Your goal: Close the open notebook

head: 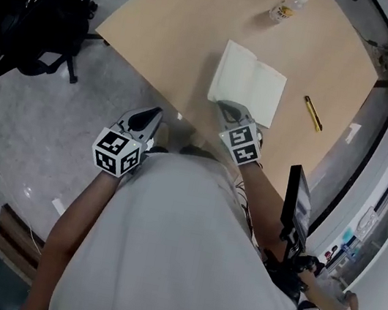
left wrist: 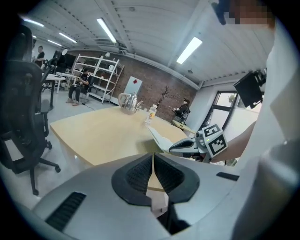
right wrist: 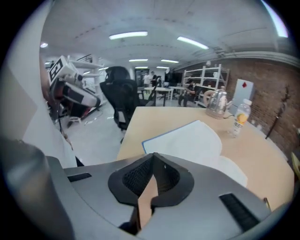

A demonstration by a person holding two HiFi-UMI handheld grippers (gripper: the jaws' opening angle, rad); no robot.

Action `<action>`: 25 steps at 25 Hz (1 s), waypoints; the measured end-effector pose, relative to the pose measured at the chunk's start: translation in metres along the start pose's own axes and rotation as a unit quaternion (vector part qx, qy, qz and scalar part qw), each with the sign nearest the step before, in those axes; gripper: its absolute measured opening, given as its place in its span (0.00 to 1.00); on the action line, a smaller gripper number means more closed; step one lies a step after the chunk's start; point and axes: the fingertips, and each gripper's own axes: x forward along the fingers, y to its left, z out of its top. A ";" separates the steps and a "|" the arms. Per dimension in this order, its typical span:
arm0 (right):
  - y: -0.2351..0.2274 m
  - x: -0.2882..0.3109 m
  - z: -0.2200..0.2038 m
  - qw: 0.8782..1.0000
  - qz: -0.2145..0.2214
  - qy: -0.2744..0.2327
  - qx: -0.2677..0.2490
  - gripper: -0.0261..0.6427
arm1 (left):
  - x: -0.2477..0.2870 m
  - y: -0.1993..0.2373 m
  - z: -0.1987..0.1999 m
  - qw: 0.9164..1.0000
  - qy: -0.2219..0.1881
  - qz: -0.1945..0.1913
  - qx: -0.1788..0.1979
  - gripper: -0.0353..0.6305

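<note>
Lying open and flat in the upper middle of the frame, the notebook [head: 246,91] looks light and floppy; one outer cover edge seems the best place to lift and fold it over. Its pages are blank white, edged blue. The right gripper [head: 226,106] has its jaws together, empty, at the notebook's lower edge; the left gripper [head: 155,114] likewise, off the surface [head: 173,21].
</note>
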 end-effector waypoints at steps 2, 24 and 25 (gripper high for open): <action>-0.025 -0.027 -0.006 0.997 -0.050 -0.033 0.056 0.06 | 0.013 -0.010 0.003 1.000 0.010 -0.020 0.014 0.08; -0.195 -0.178 -0.076 0.906 -0.281 -0.168 0.267 0.20 | 0.089 -0.075 0.025 0.981 0.072 -0.139 0.116 0.08; -0.199 -0.177 -0.059 0.916 -0.268 -0.170 0.244 0.20 | 0.090 -0.079 0.026 0.981 0.071 -0.140 0.116 0.08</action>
